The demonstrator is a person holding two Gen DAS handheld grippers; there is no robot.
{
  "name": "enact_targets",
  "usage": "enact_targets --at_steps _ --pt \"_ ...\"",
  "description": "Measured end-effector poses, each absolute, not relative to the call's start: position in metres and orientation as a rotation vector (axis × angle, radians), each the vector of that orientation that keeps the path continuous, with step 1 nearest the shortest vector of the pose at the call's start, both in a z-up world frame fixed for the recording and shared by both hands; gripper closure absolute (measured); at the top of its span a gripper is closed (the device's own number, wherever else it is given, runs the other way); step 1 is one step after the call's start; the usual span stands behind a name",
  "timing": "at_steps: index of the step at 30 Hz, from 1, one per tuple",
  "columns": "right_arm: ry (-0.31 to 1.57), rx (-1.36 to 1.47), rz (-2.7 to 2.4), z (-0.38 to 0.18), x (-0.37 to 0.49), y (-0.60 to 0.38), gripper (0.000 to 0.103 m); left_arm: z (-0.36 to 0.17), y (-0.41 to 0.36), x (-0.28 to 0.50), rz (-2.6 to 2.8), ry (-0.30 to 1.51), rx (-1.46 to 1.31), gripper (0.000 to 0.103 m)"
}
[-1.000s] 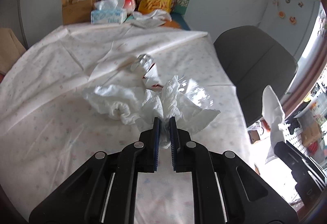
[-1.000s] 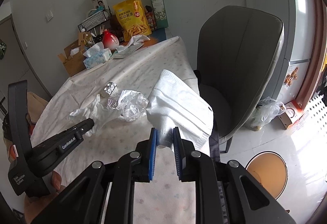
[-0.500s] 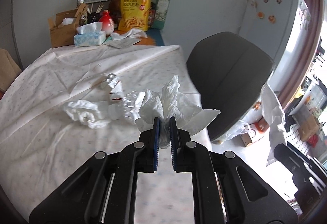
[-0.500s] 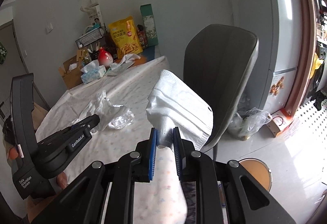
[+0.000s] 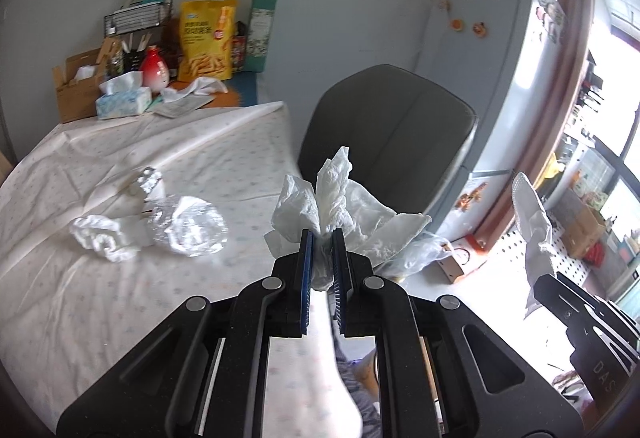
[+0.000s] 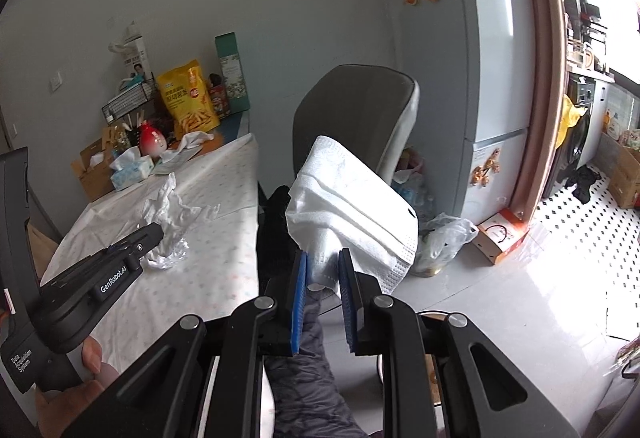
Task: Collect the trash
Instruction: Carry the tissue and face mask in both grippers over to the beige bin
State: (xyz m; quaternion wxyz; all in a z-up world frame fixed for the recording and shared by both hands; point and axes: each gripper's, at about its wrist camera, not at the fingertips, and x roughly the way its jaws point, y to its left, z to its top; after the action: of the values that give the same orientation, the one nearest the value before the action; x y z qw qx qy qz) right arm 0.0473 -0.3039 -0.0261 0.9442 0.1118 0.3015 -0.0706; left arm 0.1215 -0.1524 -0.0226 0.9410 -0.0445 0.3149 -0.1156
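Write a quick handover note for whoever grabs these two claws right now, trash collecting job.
Left claw: shut on a crumpled tissue, held off the table's edge.
Right claw: shut on a white face mask, above the floor near the grey chair.
On the tablecloth: another tissue wad, crumpled clear plastic, a small foil piece.
Done: two pieces picked up. Left: bin both, then clear the other three.

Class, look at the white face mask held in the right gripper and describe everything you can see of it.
The white pleated face mask looks like soft non-woven fabric, with horizontal folds and a dotted seam along its lower edge. One corner is pinched between the blue-padded fingers of the right gripper; the rest fans upward, lifted off the table, in front of the grey chair. Nothing else touches it. No ear loops are visible.
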Motion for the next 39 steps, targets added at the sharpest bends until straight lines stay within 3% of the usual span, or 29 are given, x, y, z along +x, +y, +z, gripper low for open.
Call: enact_targets --at_steps 12,39 --pt "0.631 0.254 -0.227 -0.04 0.037 -0.353 0.086 -0.033 -0.2 0.124 -0.295 0.659 -0.051 0.093" --pt "0.812 0.343 -0.315 -0.137 0.079 -0.438 0.086 -0.112 -0.296 0.168 -0.344 0.816 0.025 0.093"
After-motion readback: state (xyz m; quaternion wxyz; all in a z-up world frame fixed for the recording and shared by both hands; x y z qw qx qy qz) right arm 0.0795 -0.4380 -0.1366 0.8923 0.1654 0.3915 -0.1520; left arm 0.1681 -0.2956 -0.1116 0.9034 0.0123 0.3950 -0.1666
